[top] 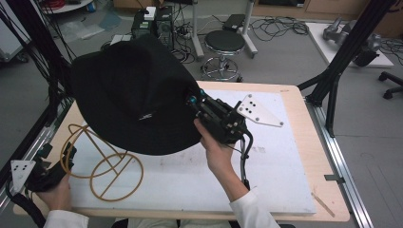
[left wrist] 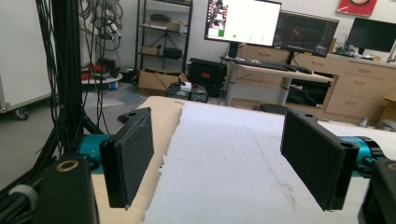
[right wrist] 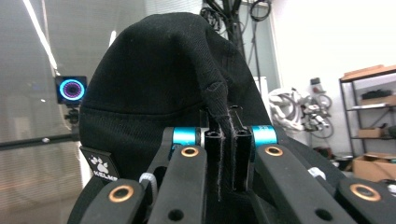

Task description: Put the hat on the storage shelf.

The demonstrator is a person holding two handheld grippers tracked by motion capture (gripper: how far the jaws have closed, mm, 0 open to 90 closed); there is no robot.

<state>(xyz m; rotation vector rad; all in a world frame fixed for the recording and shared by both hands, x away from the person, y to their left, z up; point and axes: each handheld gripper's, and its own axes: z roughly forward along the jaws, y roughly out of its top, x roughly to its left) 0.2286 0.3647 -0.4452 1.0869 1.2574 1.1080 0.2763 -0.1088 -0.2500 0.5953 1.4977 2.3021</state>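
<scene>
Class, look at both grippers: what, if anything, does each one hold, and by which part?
The right gripper holds the black hat, jaws shut on its brim edge. The left gripper is open and holds nothing.

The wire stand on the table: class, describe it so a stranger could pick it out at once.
Start at the white mat covering the wooden table, then go to its near-left part, below the big black brimmed hat held up by the right gripper. There stands the mustard-yellow wire stand, the one thing made of thin open loops.
</scene>
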